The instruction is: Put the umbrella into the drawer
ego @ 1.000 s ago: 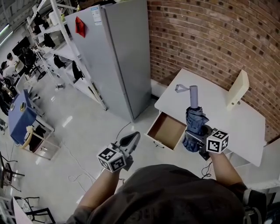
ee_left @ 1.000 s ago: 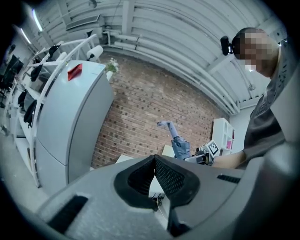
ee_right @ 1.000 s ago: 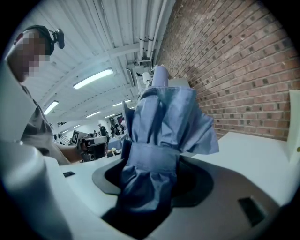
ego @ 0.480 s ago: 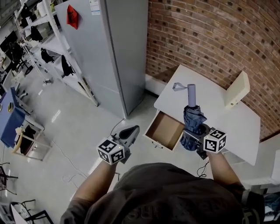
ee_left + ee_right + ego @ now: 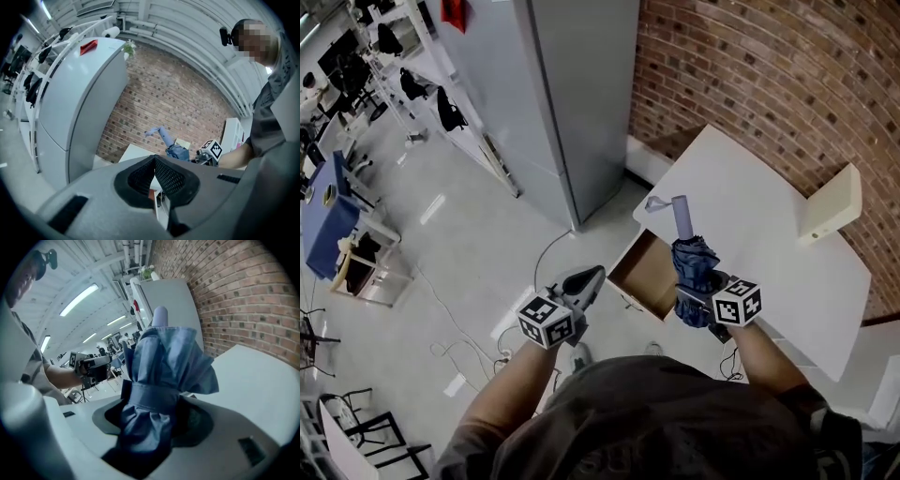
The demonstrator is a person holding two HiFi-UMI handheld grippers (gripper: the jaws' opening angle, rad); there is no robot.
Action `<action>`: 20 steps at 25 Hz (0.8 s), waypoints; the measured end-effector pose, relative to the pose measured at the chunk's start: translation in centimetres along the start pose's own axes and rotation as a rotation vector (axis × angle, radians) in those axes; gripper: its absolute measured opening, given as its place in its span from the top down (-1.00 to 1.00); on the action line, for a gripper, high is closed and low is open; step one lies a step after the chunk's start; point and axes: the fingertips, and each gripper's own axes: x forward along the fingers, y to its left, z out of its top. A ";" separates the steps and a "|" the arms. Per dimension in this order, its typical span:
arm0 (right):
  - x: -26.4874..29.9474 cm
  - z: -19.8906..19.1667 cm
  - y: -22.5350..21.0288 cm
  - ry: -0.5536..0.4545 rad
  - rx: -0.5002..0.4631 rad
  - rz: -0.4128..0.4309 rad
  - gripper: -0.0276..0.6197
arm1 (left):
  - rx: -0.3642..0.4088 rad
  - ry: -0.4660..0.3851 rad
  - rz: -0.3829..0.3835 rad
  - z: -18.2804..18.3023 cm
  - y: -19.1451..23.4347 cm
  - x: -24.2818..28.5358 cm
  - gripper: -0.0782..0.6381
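At far left in the head view, a blue cart [image 5: 323, 220] and a white shelving rack [image 5: 441, 94] hung with dark items stand on a glossy pale floor [image 5: 459, 234] crossed by thin cables [image 5: 455, 352]. A tall, smooth grey cabinet [image 5: 572, 84], with a red item [image 5: 89, 46] on its top, stands against a rough red brick wall [image 5: 769, 66].

The person's left gripper [image 5: 586, 279] is held out over the floor, left of the table. Its two mesh-textured black pads [image 5: 168, 176] are pressed together with nothing between them, and its black-and-white marker cube [image 5: 546, 321] faces up.

Just to its right the drawer [image 5: 645, 272] is pulled out of the flat white table [image 5: 769, 225], its brown boxy inside showing behind a white front.

The right gripper [image 5: 705, 302] pinches the folded umbrella [image 5: 694, 272] round its lower bundle. In the right gripper view, the crumpled blue fabric [image 5: 164, 357], cinched by a flat strap [image 5: 152, 397], fills the gap between the jaws. The umbrella is held in the air at a tilt. In the head view it lies over the drawer's right edge and the table's front, not inside the drawer. Its smooth, pale cylindrical handle [image 5: 681, 217] points away from the gripper, with a loop cord [image 5: 656, 202] at its end.

Farther right, a cream rectangular board [image 5: 832, 202] stands on the table near the wall.
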 end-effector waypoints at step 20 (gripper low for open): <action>15.5 -16.9 -9.3 0.311 0.125 -0.048 0.14 | -0.074 0.155 0.002 -14.7 9.2 5.3 0.79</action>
